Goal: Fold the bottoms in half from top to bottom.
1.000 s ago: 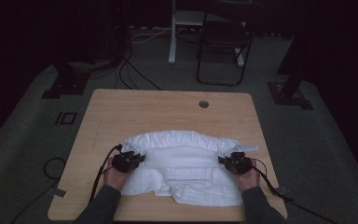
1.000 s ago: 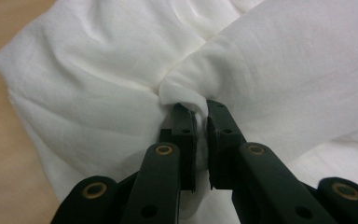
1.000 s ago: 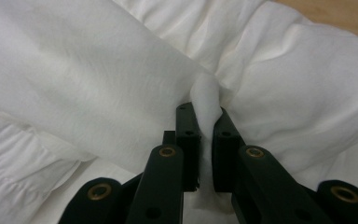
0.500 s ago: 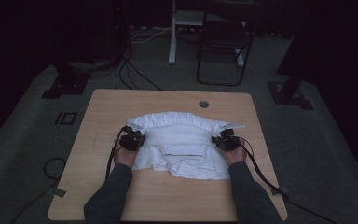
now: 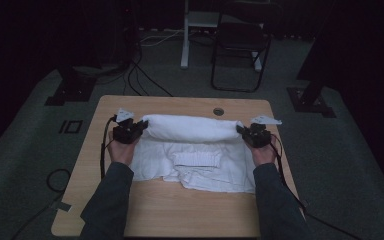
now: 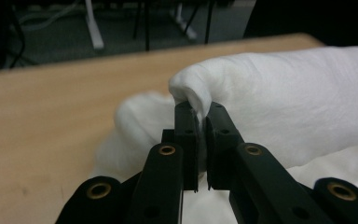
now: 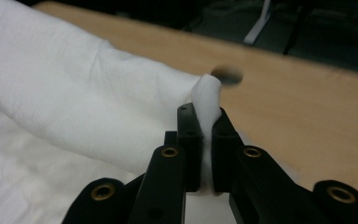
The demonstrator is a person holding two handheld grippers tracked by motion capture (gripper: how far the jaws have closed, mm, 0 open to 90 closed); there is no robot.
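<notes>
A white garment (image 5: pixel 200 165) lies spread on the wooden table (image 5: pixel 180 215), and its held edge is raised as a long taut fold (image 5: pixel 190 127) between my two grippers. My left gripper (image 5: pixel 141 128) is at the fold's left end, shut on a pinch of the white cloth (image 6: pixel 284 102). Its jaws (image 6: pixel 197 111) have just been closing a little further on the fabric. My right gripper (image 5: pixel 241 131) is shut on the fold's right end, with a tuft of cloth (image 7: pixel 74 93) poking up between its jaws (image 7: pixel 205 114). A ribbed band (image 5: pixel 197 159) shows on the flat part.
A round cable hole (image 5: pixel 218 111) sits in the table near its far edge, just beyond the fold. On the floor behind stand a dark chair (image 5: pixel 240 45), a white post (image 5: pixel 185 35), two black stand bases (image 5: pixel 70 90) (image 5: pixel 310 97) and loose cables. The person's forearms cross the table's near part.
Both grippers have risen and moved away from the person toward the far edge, carrying the cloth edge with them. The garment's held edge now hangs as a raised fold over the flat part.
</notes>
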